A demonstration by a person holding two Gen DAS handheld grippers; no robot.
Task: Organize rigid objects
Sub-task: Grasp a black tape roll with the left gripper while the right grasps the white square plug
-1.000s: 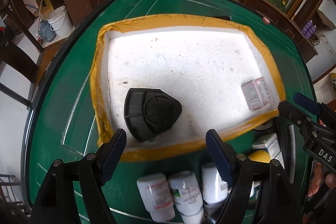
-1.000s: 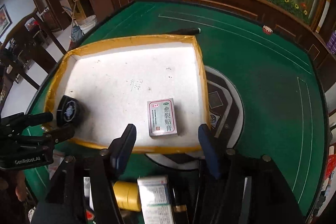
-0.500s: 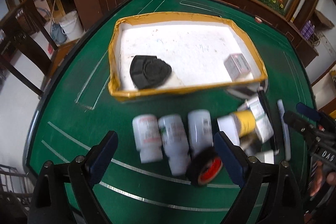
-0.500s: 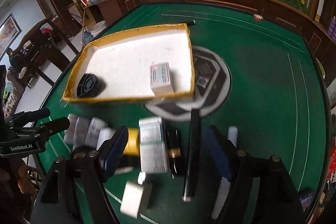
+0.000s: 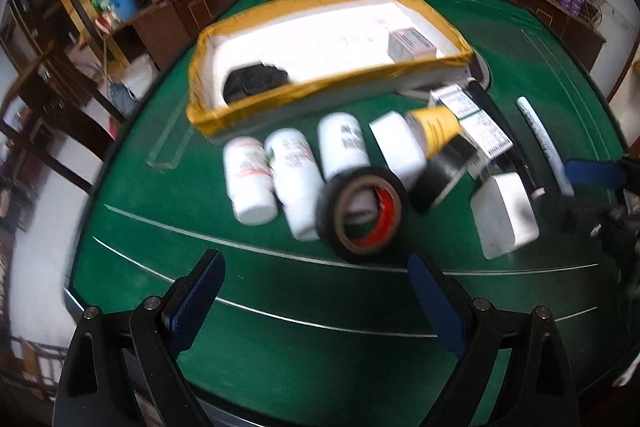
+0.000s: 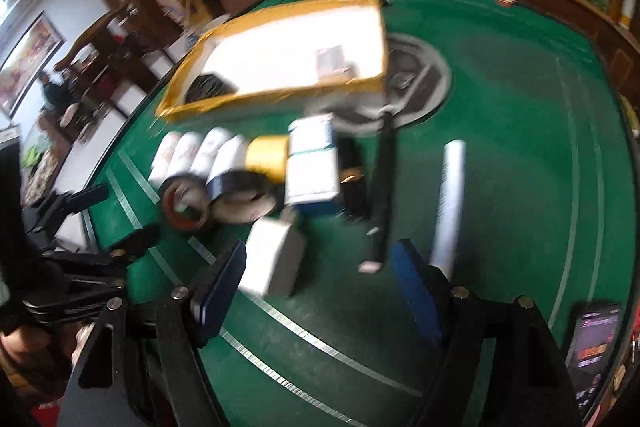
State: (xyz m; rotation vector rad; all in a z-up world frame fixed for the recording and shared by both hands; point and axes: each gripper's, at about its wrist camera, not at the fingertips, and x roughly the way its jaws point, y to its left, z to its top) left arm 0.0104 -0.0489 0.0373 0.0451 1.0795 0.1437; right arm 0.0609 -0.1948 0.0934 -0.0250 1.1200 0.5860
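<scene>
A yellow-taped white tray (image 5: 320,85) (image 6: 276,95) holds a black three-sided object (image 5: 254,83) and a small medicine box (image 5: 410,43). In front of it on the green table lie three white bottles (image 5: 294,179), a black tape roll with a red core (image 5: 360,213) (image 6: 182,203), a yellow roll (image 5: 434,125) (image 6: 268,155), boxes (image 6: 312,159), a white block (image 5: 502,213) (image 6: 272,259), a black bar (image 6: 382,187) and a white tube (image 5: 540,143) (image 6: 450,195). My left gripper (image 5: 316,299) is open and empty, near the tape roll. My right gripper (image 6: 320,283) is open and empty, near the white block.
The green table (image 5: 320,307) has a curved front edge and a wooden rail at the back. A phone (image 6: 596,343) lies at the right front. Chairs, shelves and a bucket stand beyond the table on the left.
Both grippers have pulled back from the tray toward the table's front edge and stayed open. The row of bottles, tape rolls and boxes has come fully into view.
</scene>
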